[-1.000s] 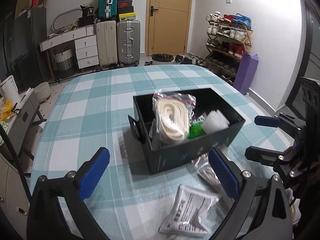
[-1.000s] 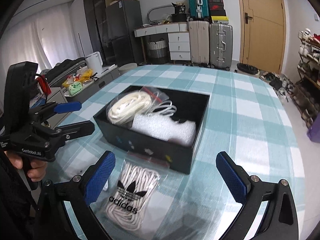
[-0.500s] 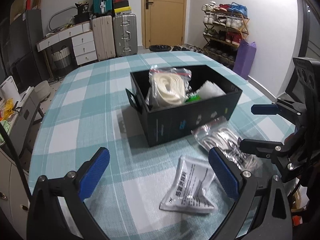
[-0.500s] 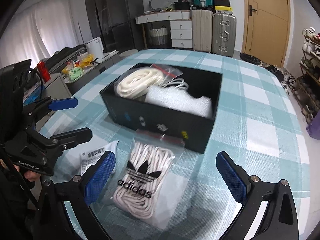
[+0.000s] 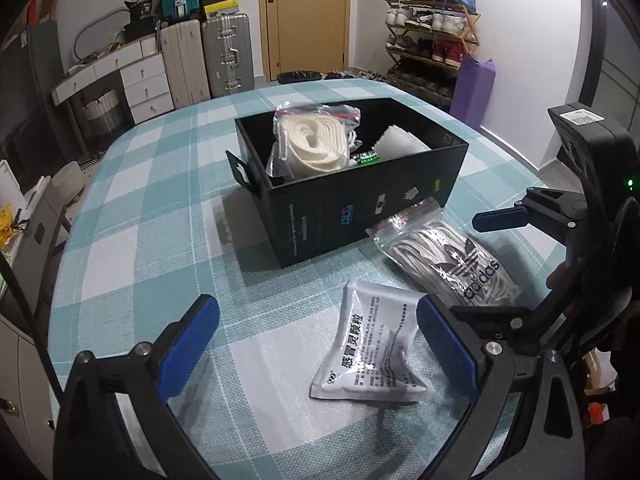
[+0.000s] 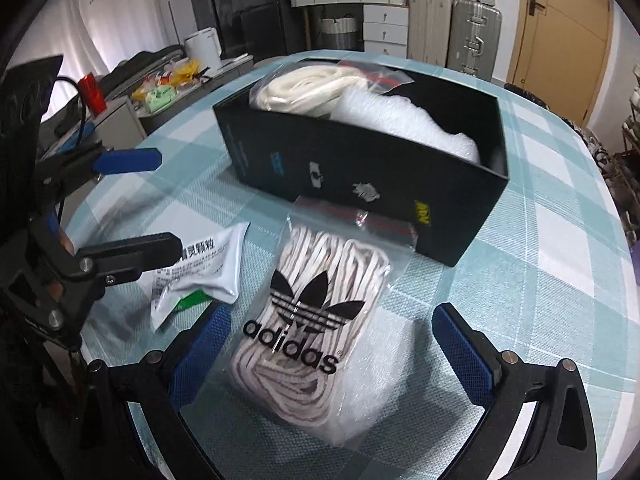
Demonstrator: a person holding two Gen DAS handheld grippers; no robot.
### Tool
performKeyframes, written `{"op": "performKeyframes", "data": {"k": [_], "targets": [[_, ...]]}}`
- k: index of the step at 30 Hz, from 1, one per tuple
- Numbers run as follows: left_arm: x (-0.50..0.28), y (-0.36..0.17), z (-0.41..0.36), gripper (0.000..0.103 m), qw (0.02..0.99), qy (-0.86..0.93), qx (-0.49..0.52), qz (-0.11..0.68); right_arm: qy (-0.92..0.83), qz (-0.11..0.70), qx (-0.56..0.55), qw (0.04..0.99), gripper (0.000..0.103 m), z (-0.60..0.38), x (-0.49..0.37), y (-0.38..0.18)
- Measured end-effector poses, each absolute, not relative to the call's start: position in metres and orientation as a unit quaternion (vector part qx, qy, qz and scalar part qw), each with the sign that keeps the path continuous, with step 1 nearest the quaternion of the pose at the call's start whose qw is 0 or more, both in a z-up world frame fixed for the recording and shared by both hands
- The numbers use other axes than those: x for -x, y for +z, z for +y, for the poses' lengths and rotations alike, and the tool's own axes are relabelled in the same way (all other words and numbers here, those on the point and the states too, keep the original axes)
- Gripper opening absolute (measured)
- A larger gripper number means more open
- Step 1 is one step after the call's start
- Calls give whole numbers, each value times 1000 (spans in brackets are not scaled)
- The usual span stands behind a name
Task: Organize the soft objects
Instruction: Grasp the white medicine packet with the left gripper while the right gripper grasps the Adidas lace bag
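Observation:
A black box [image 5: 360,216] [image 6: 360,184] stands on the checked tablecloth. It holds a bag of cream laces [image 5: 316,144] [image 6: 304,88] and white foam wrap [image 6: 404,124]. An adidas bag of laces [image 6: 316,320] [image 5: 452,260] lies on the table against the box's front. A white sachet [image 5: 376,348] [image 6: 200,276] lies beside it. My left gripper [image 5: 316,344] is open, with the sachet between its fingers. My right gripper [image 6: 332,348] is open and straddles the adidas bag, close above it.
The table's edge runs close to both grippers. Each gripper shows in the other's view: the right one [image 5: 560,240], the left one [image 6: 80,216]. Suitcases [image 5: 208,56], a drawer unit and a shoe rack [image 5: 432,32] stand beyond the table.
Both grippers have drawn back from the box and dropped lower. The sachet now lies between the left fingers and the adidas bag between the right fingers. Both stay open.

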State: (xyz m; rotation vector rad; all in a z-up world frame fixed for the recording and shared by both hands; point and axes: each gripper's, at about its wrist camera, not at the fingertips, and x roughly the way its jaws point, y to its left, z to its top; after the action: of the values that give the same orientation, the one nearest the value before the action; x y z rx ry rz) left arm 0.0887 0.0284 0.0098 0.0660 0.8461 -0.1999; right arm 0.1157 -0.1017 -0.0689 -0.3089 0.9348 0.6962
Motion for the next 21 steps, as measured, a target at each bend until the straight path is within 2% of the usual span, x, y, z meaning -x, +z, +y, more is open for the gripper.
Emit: {"op": "performKeyframes", "data": {"k": [21], "targets": [[-89,-15,7,100,875,-114,-64,466,316,456,178,812,101,-108,-115,-77]]}}
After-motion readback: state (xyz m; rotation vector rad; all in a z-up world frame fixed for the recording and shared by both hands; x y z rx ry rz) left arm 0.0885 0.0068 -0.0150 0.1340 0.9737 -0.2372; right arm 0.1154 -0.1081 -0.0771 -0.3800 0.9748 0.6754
